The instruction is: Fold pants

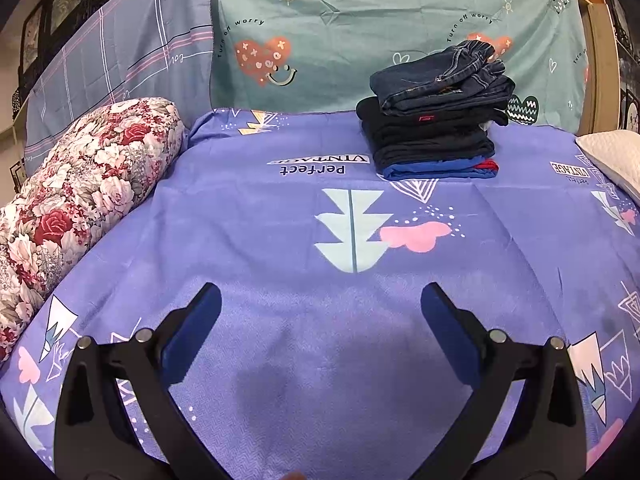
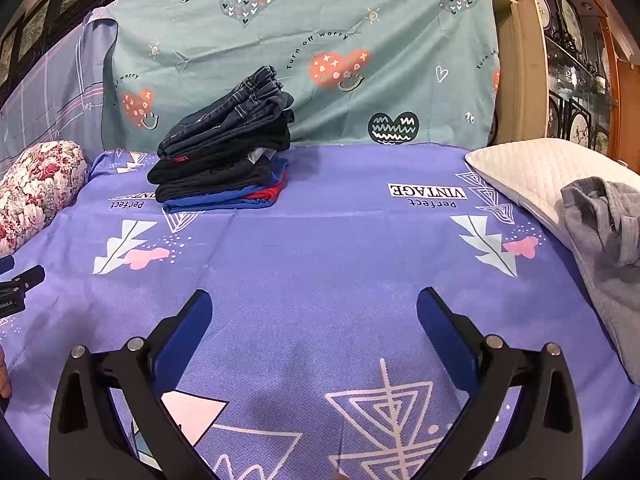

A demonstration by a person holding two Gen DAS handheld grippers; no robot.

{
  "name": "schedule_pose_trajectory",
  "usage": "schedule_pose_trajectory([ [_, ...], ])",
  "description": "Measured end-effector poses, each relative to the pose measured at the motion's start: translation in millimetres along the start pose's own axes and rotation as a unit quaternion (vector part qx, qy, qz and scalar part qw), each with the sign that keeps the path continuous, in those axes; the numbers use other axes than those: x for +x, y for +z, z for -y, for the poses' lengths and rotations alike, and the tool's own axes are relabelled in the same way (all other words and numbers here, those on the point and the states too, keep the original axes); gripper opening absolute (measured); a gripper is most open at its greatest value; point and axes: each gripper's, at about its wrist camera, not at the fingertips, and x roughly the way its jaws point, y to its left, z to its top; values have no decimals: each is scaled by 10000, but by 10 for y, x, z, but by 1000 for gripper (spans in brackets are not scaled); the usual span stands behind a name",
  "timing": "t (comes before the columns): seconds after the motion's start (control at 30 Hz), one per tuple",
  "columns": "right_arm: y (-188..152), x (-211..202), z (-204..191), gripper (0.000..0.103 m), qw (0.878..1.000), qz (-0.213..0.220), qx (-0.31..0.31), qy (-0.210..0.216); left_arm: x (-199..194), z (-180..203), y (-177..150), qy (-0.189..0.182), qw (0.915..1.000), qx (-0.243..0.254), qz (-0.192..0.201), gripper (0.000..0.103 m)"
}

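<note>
A stack of folded pants [image 1: 436, 120] [image 2: 224, 156] sits at the far side of the purple bed sheet [image 1: 280, 208] [image 2: 320, 248], with dark jeans on top, black pairs under them and a blue and red one at the bottom. A crumpled grey garment [image 2: 608, 240] lies at the right edge, partly on a white pillow [image 2: 532, 172]. My left gripper [image 1: 320, 304] hovers open over bare sheet, well short of the stack. My right gripper [image 2: 314, 308] is open too, empty, with the grey garment to its right. The left gripper's tip [image 2: 20, 284] shows at the right view's left edge.
A floral bolster [image 1: 68, 208] [image 2: 36, 188] lies along the left side. A teal heart-print cloth [image 1: 360, 32] [image 2: 280, 40] hangs behind the bed, with a plaid cloth [image 1: 120, 64] beside it. The white pillow [image 1: 616, 156] lies at the right. A display cabinet [image 2: 580, 80] stands far right.
</note>
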Motion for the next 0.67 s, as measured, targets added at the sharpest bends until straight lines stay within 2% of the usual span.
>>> schedule_pose_trajectory([
  [0.2, 4, 5, 21, 102, 10000, -10, 41, -11, -37, -59, 9, -90, 9996, -111, 260, 101],
  [0.43, 4, 7, 26, 102, 10000, -21, 30, -9, -10, -54, 2, 33, 9997, -96, 203, 101],
  [0.57, 11, 18, 34, 102, 10000, -31, 31, -2, 68, -87, -14, 36, 9998, -201, -67, 101],
  [0.67, 13, 21, 41, 102, 10000, -37, 45, -1, 80, -104, -21, 56, 9996, -243, -108, 101],
])
